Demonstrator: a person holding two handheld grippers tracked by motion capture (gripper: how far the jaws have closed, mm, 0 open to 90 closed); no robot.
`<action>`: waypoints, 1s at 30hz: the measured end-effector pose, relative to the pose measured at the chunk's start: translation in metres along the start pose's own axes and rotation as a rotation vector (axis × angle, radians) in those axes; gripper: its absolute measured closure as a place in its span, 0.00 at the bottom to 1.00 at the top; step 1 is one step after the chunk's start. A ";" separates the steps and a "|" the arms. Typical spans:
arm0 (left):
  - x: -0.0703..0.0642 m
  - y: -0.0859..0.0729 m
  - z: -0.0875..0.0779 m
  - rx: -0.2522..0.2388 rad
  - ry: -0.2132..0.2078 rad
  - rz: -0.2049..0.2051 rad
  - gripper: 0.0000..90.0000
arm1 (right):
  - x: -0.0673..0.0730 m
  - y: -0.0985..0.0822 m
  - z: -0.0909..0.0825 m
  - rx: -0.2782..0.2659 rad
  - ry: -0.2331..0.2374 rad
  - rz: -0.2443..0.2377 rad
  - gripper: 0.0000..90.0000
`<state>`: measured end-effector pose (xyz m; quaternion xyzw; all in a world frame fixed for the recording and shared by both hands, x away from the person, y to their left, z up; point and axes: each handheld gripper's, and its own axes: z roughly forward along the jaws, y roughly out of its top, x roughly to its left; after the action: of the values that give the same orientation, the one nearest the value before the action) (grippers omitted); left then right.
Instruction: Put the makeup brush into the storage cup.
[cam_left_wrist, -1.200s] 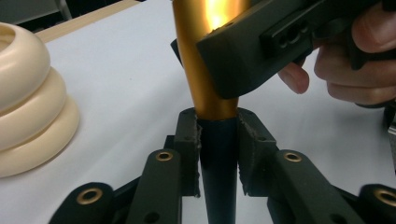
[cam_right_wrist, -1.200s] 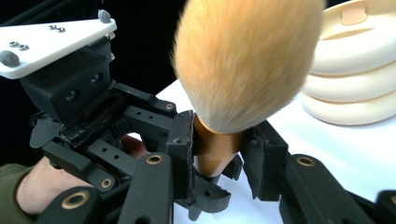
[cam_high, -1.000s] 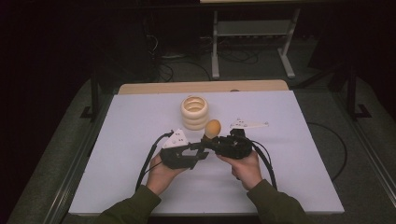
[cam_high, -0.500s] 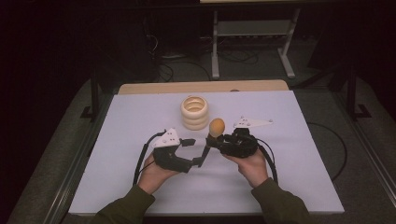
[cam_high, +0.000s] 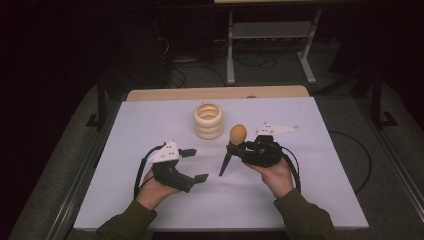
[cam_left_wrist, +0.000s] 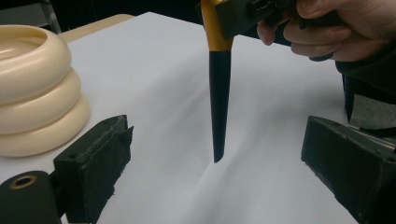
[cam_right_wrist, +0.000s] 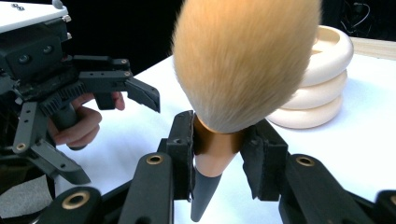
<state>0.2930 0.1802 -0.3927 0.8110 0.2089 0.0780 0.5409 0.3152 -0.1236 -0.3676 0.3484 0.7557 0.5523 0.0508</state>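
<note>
Between the right tongs (cam_right_wrist: 217, 163) stands a makeup brush (cam_high: 235, 145), clamped at its copper-coloured ferrule just under the orange bristle head; its black tapered handle points down, and the tip rests on or just above the white bench (cam_high: 310, 190), which cannot be told apart. The brush leans a little, head up and away from the person. Beside it, on the person's left, the left tongs (cam_high: 192, 165) stand wide apart with nothing between them; their jaws have just been opening, and the brush handle rises a short way off in front of them, not touched. Beyond both tongs, toward the far edge of the bench, sits a cream holder of three stacked rings (cam_high: 208, 120), open at the top, apart from the brush. No writing or brand mark can be read on any of these things.
</note>
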 end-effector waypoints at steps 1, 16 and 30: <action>0.000 0.000 0.000 0.000 0.000 0.000 0.05 | 0.000 0.000 0.000 0.000 0.000 0.000 0.72; 0.004 -0.021 -0.027 -0.020 0.038 -0.018 0.00 | -0.003 0.009 -0.008 0.002 -0.020 -0.034 0.72; 0.005 -0.039 -0.049 -0.045 0.085 -0.041 0.00 | -0.007 0.025 -0.002 0.007 -0.029 -0.069 0.72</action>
<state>0.2703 0.2370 -0.4087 0.7902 0.2466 0.1059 0.5509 0.3317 -0.1257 -0.3471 0.3304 0.7683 0.5424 0.0793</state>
